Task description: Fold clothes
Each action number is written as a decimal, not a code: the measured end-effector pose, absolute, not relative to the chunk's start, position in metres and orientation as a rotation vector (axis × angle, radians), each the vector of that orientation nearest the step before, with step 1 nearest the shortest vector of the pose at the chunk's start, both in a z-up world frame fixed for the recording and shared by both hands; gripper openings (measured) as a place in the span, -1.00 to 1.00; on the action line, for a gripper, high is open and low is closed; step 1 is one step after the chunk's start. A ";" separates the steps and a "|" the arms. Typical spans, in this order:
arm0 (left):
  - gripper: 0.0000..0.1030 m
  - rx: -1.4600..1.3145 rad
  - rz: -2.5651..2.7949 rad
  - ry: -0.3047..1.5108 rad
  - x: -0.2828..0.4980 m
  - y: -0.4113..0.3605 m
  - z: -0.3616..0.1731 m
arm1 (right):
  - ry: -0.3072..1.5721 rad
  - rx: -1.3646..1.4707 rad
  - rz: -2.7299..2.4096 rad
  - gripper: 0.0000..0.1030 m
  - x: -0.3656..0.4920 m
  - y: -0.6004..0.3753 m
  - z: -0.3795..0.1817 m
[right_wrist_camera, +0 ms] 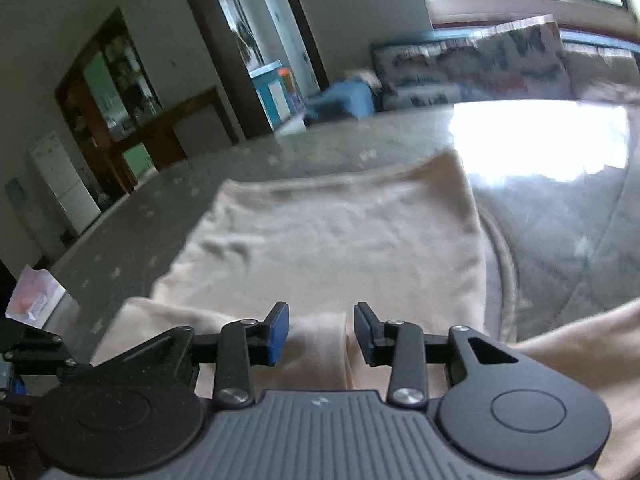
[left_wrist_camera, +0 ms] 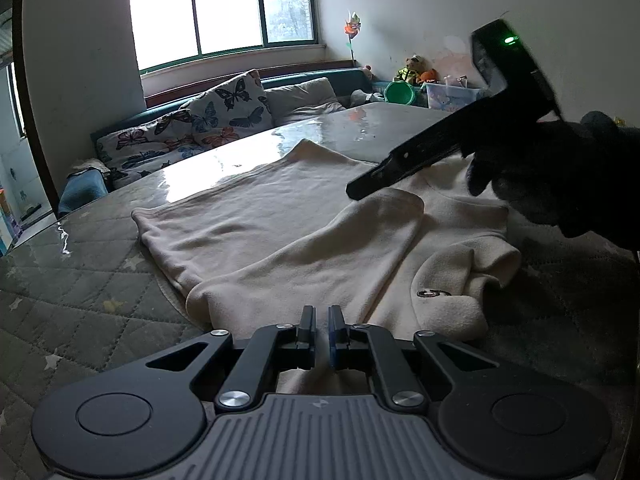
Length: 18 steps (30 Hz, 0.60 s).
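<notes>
Lying spread on the grey quilted table [left_wrist_camera: 100, 280], the cream sweatshirt [left_wrist_camera: 280, 240] has the left tongs [left_wrist_camera: 322, 322] at its near edge, pressed together on nothing. From the right wrist, the right tongs [right_wrist_camera: 321, 322] stand apart above the sweatshirt, gripping nothing.

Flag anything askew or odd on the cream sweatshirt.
On the cream sweatshirt, the sleeve lies diagonally across the body, and the part near the small dark emblem is bunched in loose rolls. No stain or tear shows.
</notes>
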<state>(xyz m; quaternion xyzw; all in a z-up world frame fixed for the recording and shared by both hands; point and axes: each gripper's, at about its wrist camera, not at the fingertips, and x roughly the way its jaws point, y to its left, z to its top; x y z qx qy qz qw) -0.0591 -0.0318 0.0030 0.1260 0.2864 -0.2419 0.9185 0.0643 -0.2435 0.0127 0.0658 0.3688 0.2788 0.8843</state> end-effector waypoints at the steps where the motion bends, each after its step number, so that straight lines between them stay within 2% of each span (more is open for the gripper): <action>1: -0.86 0.258 -0.497 0.589 -0.059 -0.032 0.003 | 0.778 0.140 0.585 -0.38 0.065 -0.243 0.010; 2: -0.86 0.258 -0.497 0.589 -0.059 -0.032 0.003 | 0.771 0.127 0.590 -0.66 0.063 -0.241 0.012; 5: -0.85 0.255 -0.500 0.589 -0.059 -0.031 0.003 | 0.633 0.104 0.612 -0.67 0.042 -0.241 0.028; 8: -0.85 0.252 -0.502 0.589 -0.058 -0.031 0.002 | 0.487 0.051 0.603 -0.61 0.021 -0.245 0.043; 10: -0.85 0.250 -0.503 0.590 -0.058 -0.030 0.002 | 0.512 -0.009 0.536 -0.42 0.025 -0.244 0.038; 11: -0.85 0.249 -0.503 0.591 -0.058 -0.030 0.002 | 0.536 -0.039 0.492 -0.38 0.029 -0.244 0.034; 14: -0.85 0.247 -0.498 0.590 -0.059 -0.031 0.002 | 0.564 0.012 0.490 -0.38 0.034 -0.251 0.030; 18: -0.85 0.245 -0.496 0.591 -0.059 -0.032 0.002 | 0.562 -0.067 0.603 -0.39 0.025 -0.227 0.031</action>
